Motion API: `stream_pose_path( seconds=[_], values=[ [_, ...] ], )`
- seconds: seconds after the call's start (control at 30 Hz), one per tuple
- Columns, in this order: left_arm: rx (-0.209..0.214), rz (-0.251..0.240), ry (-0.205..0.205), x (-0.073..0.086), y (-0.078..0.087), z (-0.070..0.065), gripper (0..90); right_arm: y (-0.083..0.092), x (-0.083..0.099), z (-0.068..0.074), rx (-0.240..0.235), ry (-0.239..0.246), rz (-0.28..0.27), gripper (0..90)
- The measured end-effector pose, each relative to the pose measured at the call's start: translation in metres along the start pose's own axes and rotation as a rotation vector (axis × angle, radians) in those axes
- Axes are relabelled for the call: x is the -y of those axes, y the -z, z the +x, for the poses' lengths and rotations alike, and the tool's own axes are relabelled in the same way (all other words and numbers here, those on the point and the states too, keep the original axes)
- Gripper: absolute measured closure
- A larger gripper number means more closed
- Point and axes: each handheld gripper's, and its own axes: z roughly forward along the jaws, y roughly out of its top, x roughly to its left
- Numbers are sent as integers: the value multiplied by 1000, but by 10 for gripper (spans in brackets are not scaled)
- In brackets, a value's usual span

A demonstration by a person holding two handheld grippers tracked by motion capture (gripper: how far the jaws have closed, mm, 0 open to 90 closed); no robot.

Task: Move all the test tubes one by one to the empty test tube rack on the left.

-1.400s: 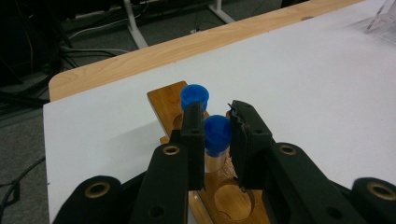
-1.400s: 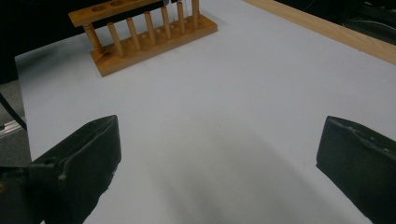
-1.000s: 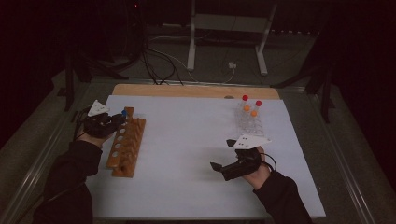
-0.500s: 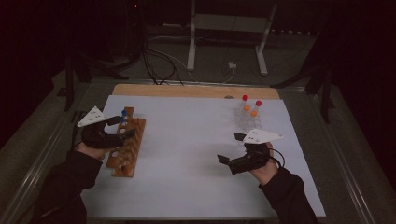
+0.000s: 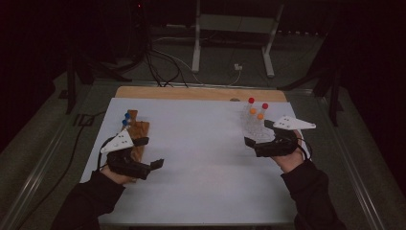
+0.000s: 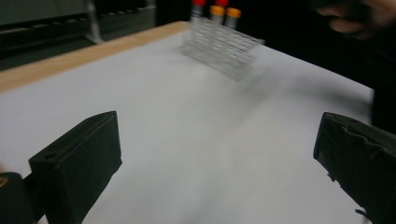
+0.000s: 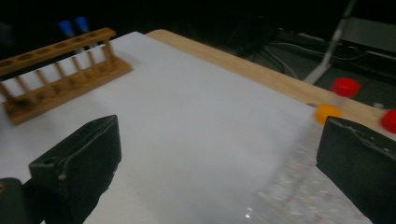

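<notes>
A wooden tube rack [image 5: 139, 130] lies at the left of the white mat, with two blue-capped tubes [image 5: 127, 118] at its far end. My left gripper [image 5: 151, 152] hovers by the rack's near end. Its jaws have just been opening and stand wide, with nothing between them [image 6: 219, 126]. At the right stands a clear plastic rack [image 5: 256, 128] holding red- and orange-capped tubes [image 5: 253, 106]. My right gripper [image 5: 258, 132] is open just beside its near side. In the right gripper view the orange cap [image 7: 327, 112] and a red cap [image 7: 345, 86] sit close to the right jaw.
The white mat [image 5: 201, 158] covers a wooden table whose bare far edge [image 5: 191, 93] shows. Cables and a metal stand's legs [image 5: 196, 52] lie on the floor beyond. The wooden rack [image 7: 60, 70] is far off in the right gripper view.
My left gripper has drawn back from the far end of the wooden rack toward the near edge and opened. The right gripper has moved right and away, up to the clear rack.
</notes>
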Motion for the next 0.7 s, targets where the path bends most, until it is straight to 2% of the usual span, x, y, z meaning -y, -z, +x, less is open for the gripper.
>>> stream_pose_path(
  seconds=[0.13, 0.23, 0.37, 0.5, 0.7],
  values=[
    [33, 14, -1, 7, -6, -6, 18, -4, 5, -13, 42, -9, 24, 8],
    [43, 9, 0, 10, -9, -9, 18, -10, 12, -23, 67, -44, 40, 8],
    [45, 15, -17, 11, -11, -14, 18, -22, 22, -36, 102, -74, 76, 8],
    [59, 13, -13, 11, -11, -15, 18, -34, 30, -47, 147, -97, 98, 82],
    [59, 23, -9, 13, -13, -15, 18, -46, 34, -59, 195, -96, 141, 299]
  ],
)
